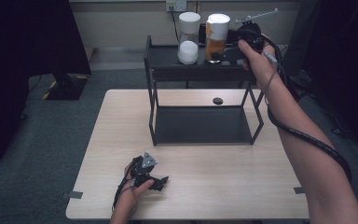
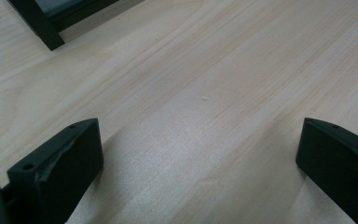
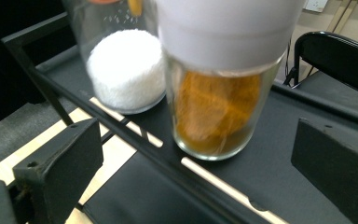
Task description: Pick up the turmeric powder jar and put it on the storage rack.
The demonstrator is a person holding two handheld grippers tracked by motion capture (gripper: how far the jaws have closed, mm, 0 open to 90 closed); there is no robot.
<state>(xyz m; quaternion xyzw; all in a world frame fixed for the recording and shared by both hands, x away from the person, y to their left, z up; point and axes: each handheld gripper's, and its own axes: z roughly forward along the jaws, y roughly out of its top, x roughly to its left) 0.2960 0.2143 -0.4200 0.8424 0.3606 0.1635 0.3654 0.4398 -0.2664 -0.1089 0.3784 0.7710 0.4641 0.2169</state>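
A pale wooden table [image 1: 200, 186] stands on grey carpet, with a wall socket [image 1: 175, 5] on the far wall at twelve o'clock. On the table we see a black two-tier metal rack [image 1: 200, 100], its top shelf carrying two lidded glass jars side by side. The jar of white grains [image 1: 188, 37] sits at nine o'clock of the jar of orange powder [image 1: 216, 39]; they look just apart, though at this distance we cannot be sure.

Our right gripper [image 1: 227, 54] is raised to the top shelf, at three o'clock of the orange jar. In the right gripper view its jaws are spread wide, the orange-powder jar [image 3: 216, 112] standing ahead between them, the pads not on the glass. The white-grain jar [image 3: 127, 70] sits behind it at ten o'clock.

Our left gripper [image 1: 161, 182] rests low on the table near the front edge, at seven o'clock of the rack. In the left gripper view its jaws stand wide apart over bare wood, a rack foot [image 2: 39, 25] at eleven o'clock.
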